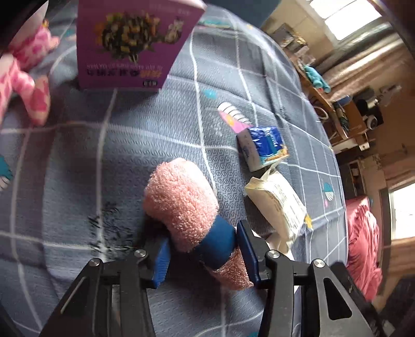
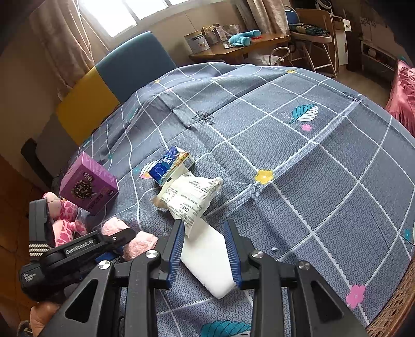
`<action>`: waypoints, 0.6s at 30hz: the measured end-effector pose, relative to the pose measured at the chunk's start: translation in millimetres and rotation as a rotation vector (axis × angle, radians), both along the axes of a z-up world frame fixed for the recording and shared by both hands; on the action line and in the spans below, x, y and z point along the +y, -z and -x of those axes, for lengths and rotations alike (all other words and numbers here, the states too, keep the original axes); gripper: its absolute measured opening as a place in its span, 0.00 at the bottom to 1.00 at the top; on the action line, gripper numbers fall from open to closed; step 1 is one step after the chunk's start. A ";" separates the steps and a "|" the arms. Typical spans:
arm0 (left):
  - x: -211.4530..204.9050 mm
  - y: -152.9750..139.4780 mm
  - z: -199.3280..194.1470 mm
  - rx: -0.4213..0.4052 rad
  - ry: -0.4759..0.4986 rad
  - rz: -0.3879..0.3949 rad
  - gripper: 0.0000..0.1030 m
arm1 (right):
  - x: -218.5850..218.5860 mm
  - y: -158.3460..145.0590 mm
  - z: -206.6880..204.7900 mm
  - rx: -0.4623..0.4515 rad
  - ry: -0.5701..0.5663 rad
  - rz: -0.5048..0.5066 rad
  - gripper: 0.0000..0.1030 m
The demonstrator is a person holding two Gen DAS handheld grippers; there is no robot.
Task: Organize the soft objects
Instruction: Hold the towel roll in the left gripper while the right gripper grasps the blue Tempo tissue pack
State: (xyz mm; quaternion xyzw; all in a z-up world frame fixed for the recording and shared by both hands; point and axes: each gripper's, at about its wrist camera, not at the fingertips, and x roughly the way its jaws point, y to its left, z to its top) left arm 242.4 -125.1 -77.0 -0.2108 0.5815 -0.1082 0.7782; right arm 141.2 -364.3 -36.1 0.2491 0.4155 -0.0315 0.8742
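Left wrist view: you look steeply down, close over the bedspread (image 1: 77, 160).
Right wrist view: you face across the bed toward the window (image 2: 124, 13).
Shared: purple box (image 1: 129, 44), tissue pack (image 1: 262, 147).

Fuzzy pink terry roll (image 1: 179, 202); glossy tissue pack (image 1: 263, 147); woven bedsheet (image 1: 129, 160).

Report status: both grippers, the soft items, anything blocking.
Left gripper shut on pink sock roll. Right gripper shut on white foam block. Nothing blocking.
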 end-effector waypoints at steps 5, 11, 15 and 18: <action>25.4 -29.0 28.3 -0.098 0.116 0.011 0.47 | 0.5 1.2 -0.2 0.008 -0.006 -0.004 0.30; 77.7 -27.6 72.1 -0.150 0.224 -0.066 0.47 | 18.1 1.9 -8.9 0.037 -0.102 -0.014 0.30; 107.7 -5.3 93.6 -0.120 0.232 -0.073 0.48 | 27.6 -4.0 -34.5 0.038 -0.135 -0.042 0.40; 118.8 -0.1 101.2 -0.143 0.200 -0.014 0.48 | 31.1 -6.4 -68.0 0.038 -0.117 -0.054 0.42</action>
